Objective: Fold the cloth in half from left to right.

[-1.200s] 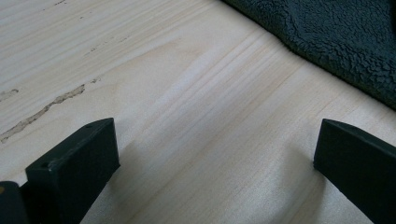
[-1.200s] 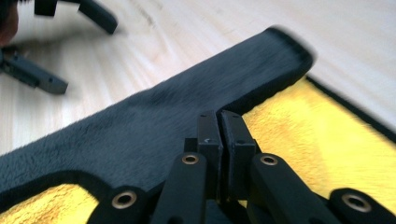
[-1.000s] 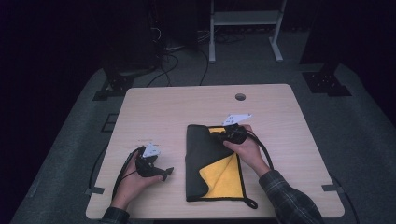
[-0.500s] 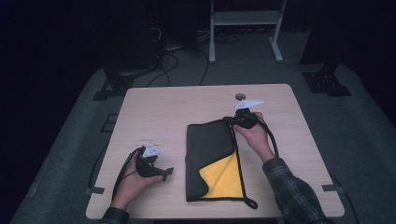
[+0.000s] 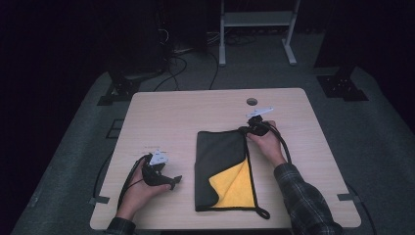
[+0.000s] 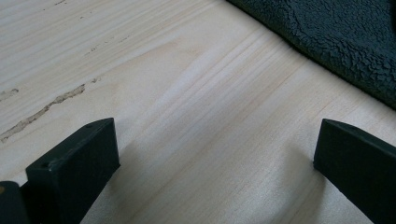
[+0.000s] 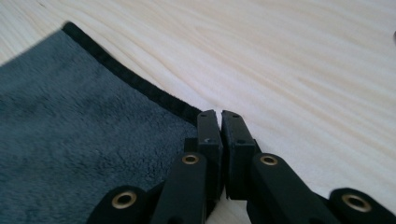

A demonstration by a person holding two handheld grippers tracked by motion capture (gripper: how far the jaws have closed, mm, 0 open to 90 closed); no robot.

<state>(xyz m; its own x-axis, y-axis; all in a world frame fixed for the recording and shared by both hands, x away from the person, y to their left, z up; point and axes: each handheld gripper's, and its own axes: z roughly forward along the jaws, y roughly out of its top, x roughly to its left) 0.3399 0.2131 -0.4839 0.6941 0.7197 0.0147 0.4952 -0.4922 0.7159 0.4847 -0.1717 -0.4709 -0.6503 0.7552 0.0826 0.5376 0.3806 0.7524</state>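
Since the earlier frames your right hand [image 5: 264, 142] had carried its gripper from the middle of the cloth out to the cloth's far right corner, and the fold that had lain across the top was drawn flat; your left hand [image 5: 142, 183] had not shifted.

Nearest you, by the table's [image 5: 186, 112] front left corner, your left gripper [image 5: 171, 182] rested low over bare wood, pointing toward the cloth. Its jaws stood wide apart with nothing between them, and in the left gripper view a dark fleecy edge of the cloth [image 6: 336, 42] lay just beyond them.

Right of that, the cloth [image 5: 220, 152] lay at the middle of the table toward the front edge, dark grey on top, with a yellow underside [image 5: 237, 186] turned up at its near right part. A black cable ran along its right side and looped near the front edge.

Farther off, your right gripper [image 5: 247, 129] sat at the cloth's far right corner. In the right gripper view its jaws were pressed together right at the bound hem [image 7: 135, 79], but you could not tell whether fabric was pinched between them. A small round hole [image 5: 252, 101] showed near the far edge.
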